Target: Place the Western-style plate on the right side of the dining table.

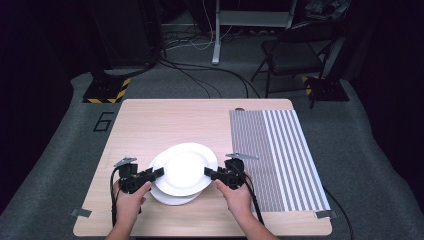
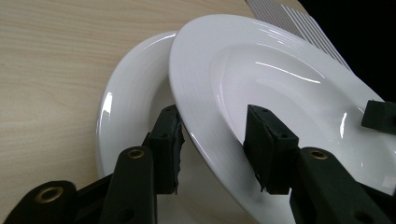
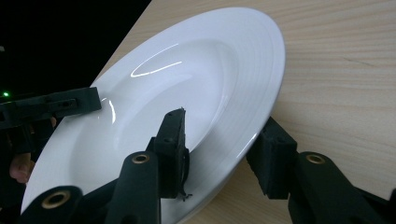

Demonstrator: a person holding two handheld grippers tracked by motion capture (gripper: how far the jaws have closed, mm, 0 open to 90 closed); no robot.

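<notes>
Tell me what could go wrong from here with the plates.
1. The right gripper straddles the top plate's rim with its pads apparently off it; the plate could drop or tip.
2. The top plate sits offset on the lower plate, so it could slide off.
3. The left gripper may be carrying that side alone.

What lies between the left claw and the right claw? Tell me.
The upper white plate, its rim between both the left claw and right claw, over a lower plate. The high view shows it.
</notes>
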